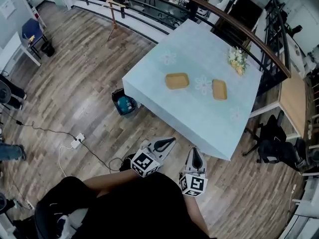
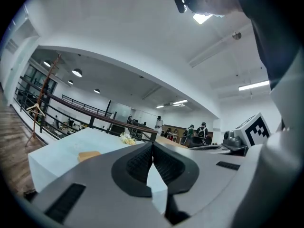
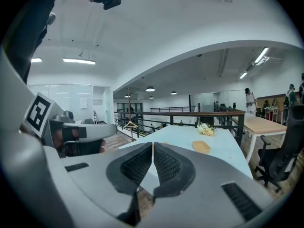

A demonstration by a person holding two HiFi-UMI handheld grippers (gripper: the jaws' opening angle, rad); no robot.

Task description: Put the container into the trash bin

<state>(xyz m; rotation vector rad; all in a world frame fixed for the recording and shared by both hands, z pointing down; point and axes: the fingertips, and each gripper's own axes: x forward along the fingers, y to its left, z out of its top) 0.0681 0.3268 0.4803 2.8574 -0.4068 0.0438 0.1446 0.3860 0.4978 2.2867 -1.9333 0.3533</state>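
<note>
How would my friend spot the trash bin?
Find the big pale blue table on the wooden floor. The trash bin stands on the floor by the table's leftmost corner in the head view. It is small and dark with something teal inside, unlike the tan container nearest it, up on the table.

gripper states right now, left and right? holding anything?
Left gripper: closed, jaws together, holding nothing.
Right gripper: closed, jaws together, holding nothing.
</note>
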